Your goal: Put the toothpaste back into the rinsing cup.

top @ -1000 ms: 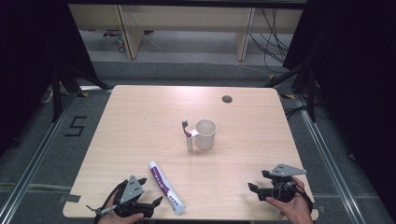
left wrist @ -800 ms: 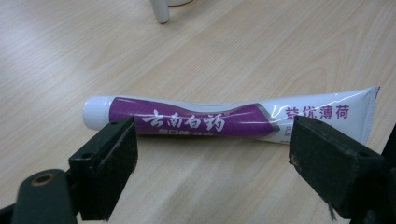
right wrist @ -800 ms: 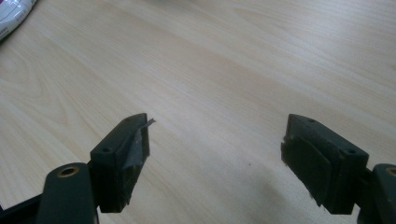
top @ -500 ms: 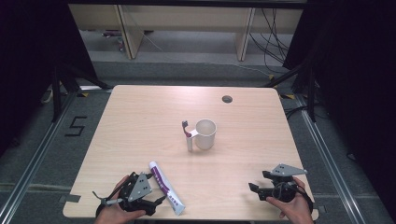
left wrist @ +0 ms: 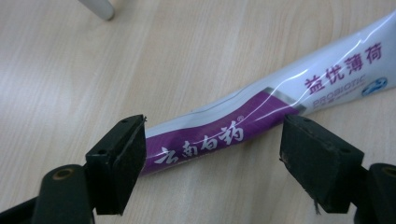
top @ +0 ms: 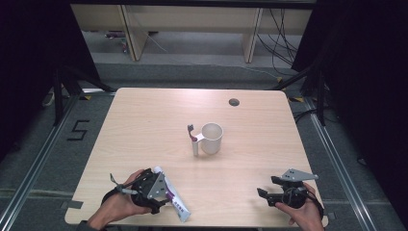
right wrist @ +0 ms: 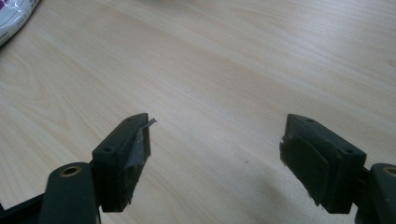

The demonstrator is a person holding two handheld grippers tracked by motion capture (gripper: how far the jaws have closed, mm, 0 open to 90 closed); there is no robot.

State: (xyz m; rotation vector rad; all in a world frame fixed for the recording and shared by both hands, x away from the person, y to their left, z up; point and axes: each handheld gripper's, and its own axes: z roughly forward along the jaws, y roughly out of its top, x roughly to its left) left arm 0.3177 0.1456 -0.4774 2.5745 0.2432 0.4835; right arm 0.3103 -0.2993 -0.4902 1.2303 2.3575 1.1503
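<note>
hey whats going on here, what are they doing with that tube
A person at a wooden table holds a gripper in each hand. The left gripper is open with its jaws on either side of a purple and white toothpaste tube lying flat near the front edge, not yet closed on it. The right gripper is open over bare wood. A white cup with a toothbrush beside it stands mid-table.

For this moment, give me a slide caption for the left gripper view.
Open left gripper straddling the purple end of a white-and-purple toothpaste tube lying on the pale wooden table.

left gripper (top: 161, 199) moved forward, jaws now straddling toothpaste tube (left wrist: 261, 109)
</note>
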